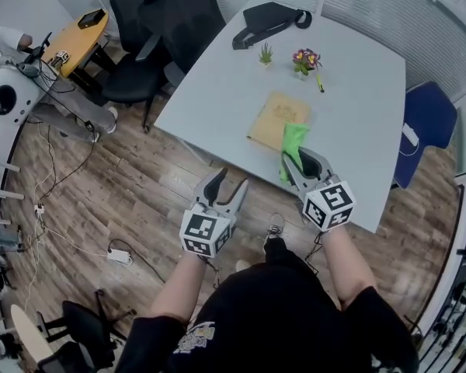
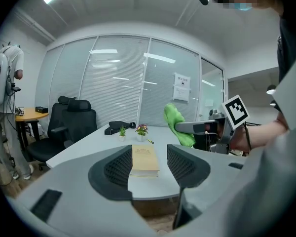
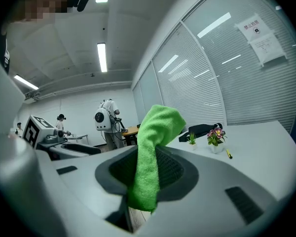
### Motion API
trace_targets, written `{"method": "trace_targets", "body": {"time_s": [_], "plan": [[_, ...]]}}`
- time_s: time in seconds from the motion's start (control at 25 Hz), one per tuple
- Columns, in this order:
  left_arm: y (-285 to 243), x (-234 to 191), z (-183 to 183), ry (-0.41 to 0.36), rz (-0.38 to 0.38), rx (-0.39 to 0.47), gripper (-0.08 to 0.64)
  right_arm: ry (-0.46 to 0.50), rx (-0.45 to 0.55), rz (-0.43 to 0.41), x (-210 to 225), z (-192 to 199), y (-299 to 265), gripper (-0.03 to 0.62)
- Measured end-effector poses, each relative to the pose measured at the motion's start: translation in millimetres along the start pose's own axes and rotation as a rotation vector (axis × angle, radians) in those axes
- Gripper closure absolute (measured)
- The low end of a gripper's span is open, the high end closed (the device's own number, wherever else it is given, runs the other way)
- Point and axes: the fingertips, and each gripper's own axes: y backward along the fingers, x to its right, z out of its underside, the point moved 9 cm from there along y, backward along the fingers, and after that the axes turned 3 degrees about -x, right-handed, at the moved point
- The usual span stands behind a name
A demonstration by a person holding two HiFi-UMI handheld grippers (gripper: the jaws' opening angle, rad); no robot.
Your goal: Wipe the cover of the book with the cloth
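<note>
Status: cloth (image 3: pixel 155 157) in hand, clenched btwn right gripper (image 1: pixel 299 162) fingers, tail hanging loose. Left gripper (image 1: pixel 230 182) fingers released, nothing in them, parked off the near edge of the tabletop (image 1: pixel 357 107). Book (image 1: pixel 273 120) lies flat and closed, cover up, near that edge. Cloth is held up just beside the book's near corner and looks clear of it in left gripper view. Grab done imo; wipe not started, whole cover left.

The floor (image 1: pixel 140 185) is brown wood, with cables (image 1: pixel 58 173) on it at left. A pale grey table (image 1: pixel 217 92) has black chairs (image 1: pixel 171 22) at its far left edge and a blue chair (image 1: pixel 431 115) at its right edge. Glass walls (image 2: pixel 118 83) carry white blinds (image 2: pixel 167 98). The ceiling strip lights (image 3: pixel 102 57) are on.
</note>
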Motion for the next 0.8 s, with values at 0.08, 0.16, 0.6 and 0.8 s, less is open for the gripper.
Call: {"method": "trace_targets", "body": {"time_s": [0.08,0.16,0.6,0.8], "plan": [[-18,-5,-3,0.012,-0.004,-0.009,0.351,-0.001,-0.01,-0.006,15,-4,-10,0.494],[-33,-11,-6,0.022,-0.011,-0.02,0.35,-0.002,-0.018,-0.01,29,-9,-20,0.494],[-114,-29,-16,0.061,-0.042,-0.07,0.351,-0.022,-0.057,-0.042,100,-16,-57,0.494],[-140,-26,-23,0.049,-0.048,-0.078,0.351,-0.011,-0.063,-0.069,118,-18,-65,0.494]]}}
